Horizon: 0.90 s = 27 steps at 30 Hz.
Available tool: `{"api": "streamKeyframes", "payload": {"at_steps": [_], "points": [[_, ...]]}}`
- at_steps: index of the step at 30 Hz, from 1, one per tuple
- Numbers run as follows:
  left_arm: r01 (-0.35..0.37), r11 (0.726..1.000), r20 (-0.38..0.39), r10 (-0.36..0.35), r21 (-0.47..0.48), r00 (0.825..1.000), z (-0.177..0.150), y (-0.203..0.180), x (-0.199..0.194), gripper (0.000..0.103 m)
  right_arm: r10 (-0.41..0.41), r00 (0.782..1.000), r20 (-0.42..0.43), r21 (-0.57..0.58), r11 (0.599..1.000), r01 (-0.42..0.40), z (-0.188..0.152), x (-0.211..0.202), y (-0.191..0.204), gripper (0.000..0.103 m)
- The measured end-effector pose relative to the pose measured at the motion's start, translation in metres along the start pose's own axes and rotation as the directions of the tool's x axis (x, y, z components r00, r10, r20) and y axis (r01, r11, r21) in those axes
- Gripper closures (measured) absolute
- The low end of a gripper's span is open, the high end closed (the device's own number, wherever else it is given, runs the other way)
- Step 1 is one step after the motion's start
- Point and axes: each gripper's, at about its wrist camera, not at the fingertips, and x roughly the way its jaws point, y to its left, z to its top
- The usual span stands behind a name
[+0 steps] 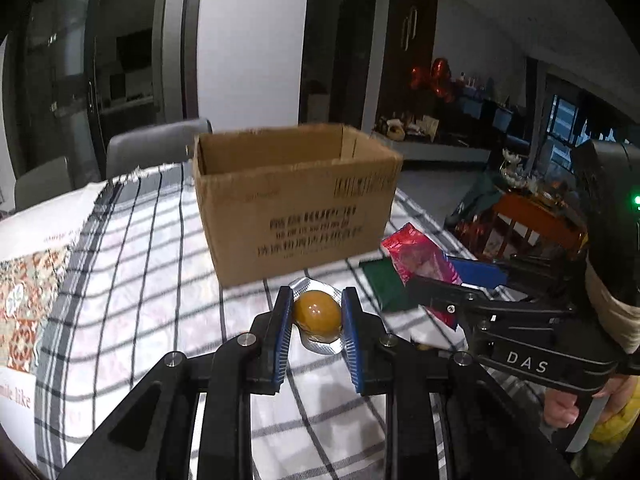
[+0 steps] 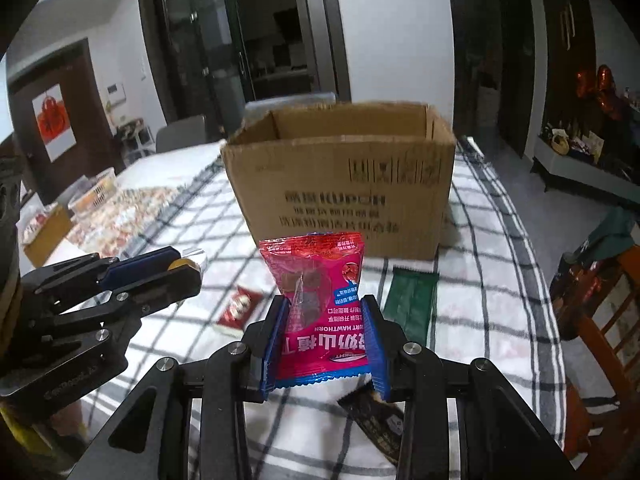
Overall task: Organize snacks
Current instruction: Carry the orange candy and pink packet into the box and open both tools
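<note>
An open cardboard box (image 1: 296, 196) stands on the checked tablecloth; it also shows in the right wrist view (image 2: 344, 184). My left gripper (image 1: 316, 312) is shut on a brown egg-shaped snack in silver foil packaging (image 1: 318, 314), held above the cloth in front of the box. My right gripper (image 2: 326, 328) is shut on a pink hawthorn snack packet (image 2: 320, 304), held upright before the box. The pink packet also shows in the left wrist view (image 1: 420, 260). The left gripper appears at the left of the right wrist view (image 2: 172, 268).
On the cloth lie a green packet (image 2: 412, 300), a small red packet (image 2: 240, 308) and a dark brown bar (image 2: 380, 420). Grey chairs (image 1: 156, 148) stand behind the table. A wooden chair (image 2: 600, 304) stands to the right. Baskets (image 2: 92, 196) sit at far left.
</note>
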Motion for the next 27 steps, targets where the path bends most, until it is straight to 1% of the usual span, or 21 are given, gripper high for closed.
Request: {"api": "streamKeyframes", "payload": {"at_steps": [7,17,27], "points": [[-0.001,1.0,0.056,0.0,0.027,0.998,0.027,0.0,-0.008,0.078,0.012,0.998,0.064,-0.003,1.0,-0.012,0.021,-0.013,0.004,0.065],[-0.017,0.999,0.107,0.013,0.037,0.994,0.063,0.007,-0.003,0.078,-0.006,0.992,0.123,-0.01,1.0,0.007,0.056,-0.011,0.0,0.065],[-0.035,0.998,0.094,0.03,0.047,0.995,0.112,0.025,0.025,0.078,-0.038,0.987,0.153,-0.034,0.998,0.044,0.104,0.008,-0.008,0.065]]}}
